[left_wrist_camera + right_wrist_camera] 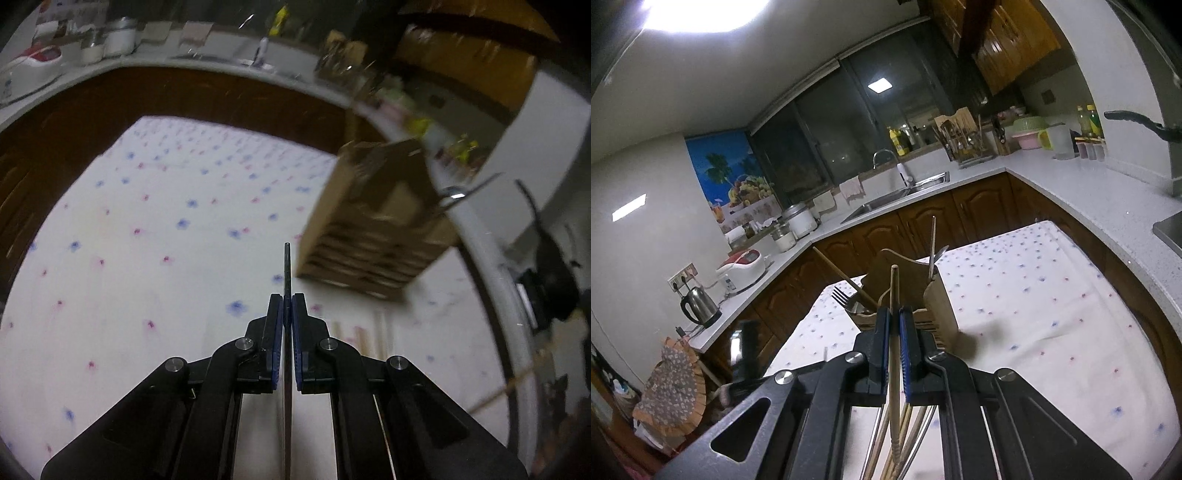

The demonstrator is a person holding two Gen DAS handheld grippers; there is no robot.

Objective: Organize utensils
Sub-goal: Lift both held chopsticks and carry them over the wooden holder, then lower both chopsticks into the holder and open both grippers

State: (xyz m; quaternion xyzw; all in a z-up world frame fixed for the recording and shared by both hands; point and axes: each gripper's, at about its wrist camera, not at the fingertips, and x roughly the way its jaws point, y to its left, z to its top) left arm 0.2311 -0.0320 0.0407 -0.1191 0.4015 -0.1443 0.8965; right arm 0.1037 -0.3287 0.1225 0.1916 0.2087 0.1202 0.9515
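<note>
Nearest the lens in the left wrist view, the left gripper [287, 306] has its blue-padded fingers [276, 332] closed on a thin dark metal utensil [287, 266] seen edge-on, its tip rising above a floral tablecloth [147, 240] just left of the blurred wooden utensil holder [373, 229]. In the right wrist view, the right gripper [894, 321] is clamped on a wooden chopstick [894, 354] standing upright just in front of the same holder [938, 299]. That holder carries a fork [840, 297] and other utensils, and more chopsticks [908, 435] lie on the cloth beneath the gripper.
</note>
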